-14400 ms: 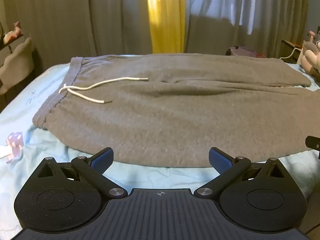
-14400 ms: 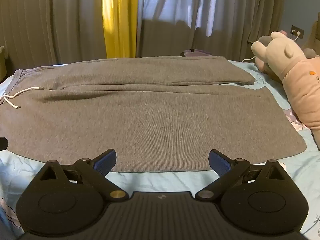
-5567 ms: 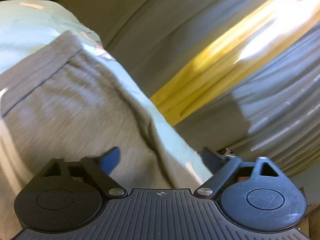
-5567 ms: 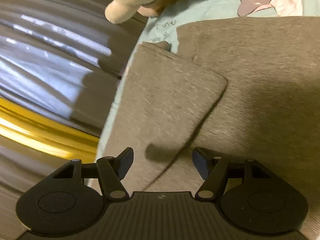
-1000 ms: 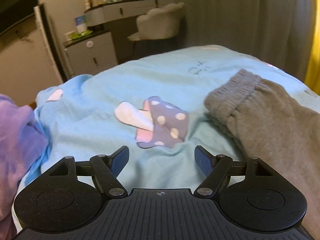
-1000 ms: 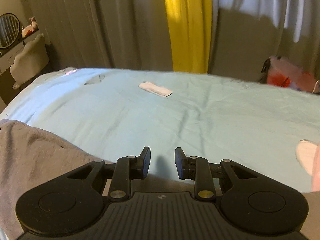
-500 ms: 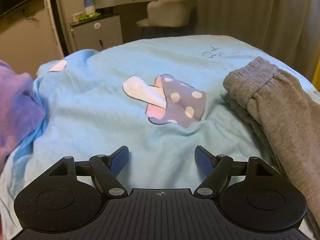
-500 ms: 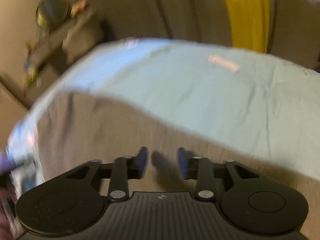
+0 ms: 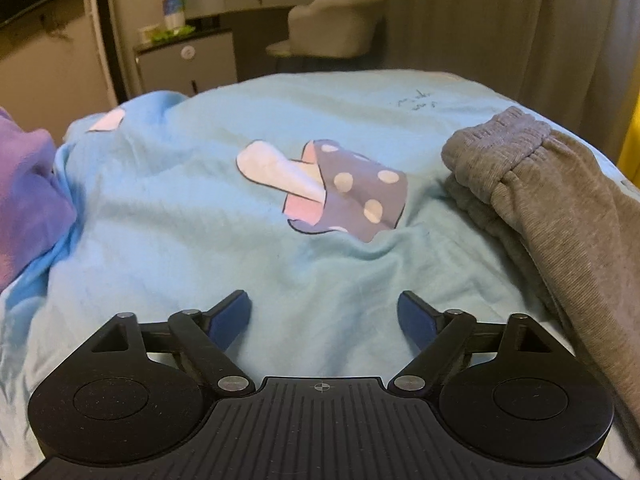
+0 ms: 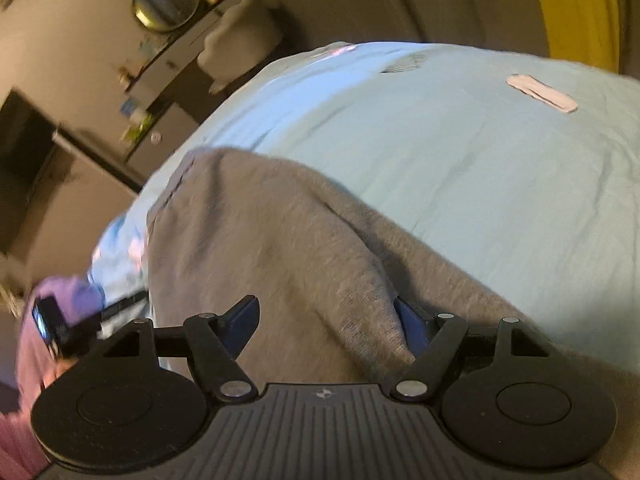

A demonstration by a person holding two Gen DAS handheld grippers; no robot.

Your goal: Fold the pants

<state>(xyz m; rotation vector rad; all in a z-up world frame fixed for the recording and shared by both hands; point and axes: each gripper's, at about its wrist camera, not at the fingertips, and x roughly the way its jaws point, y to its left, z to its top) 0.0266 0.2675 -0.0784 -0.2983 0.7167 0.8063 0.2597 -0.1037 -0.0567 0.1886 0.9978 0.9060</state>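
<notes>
On the bed (image 9: 168, 216), both tongs have just been opening: left tongs (image 9: 324, 314) over bare sheet, right tongs (image 10: 326, 318) loose around the pants (image 10: 280, 240).

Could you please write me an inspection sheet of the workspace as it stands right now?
Surface: light blue bedsheet with a mushroom print, wrinkled.
Job's things: grey pants lie folded in layers, elastic waistband at the near end.
Clutter: purple fabric at the sheet's edge; a white patch on the far sheet, either print or object.
Grippers: left claw open over bare sheet, its jaws just widened; right claw open, jaws just opened, a fold of pants between them, not pinched.
Cables: nothing seen.
Surroundings: pale chair, dresser, round mirror, grey and yellow curtains.
</notes>
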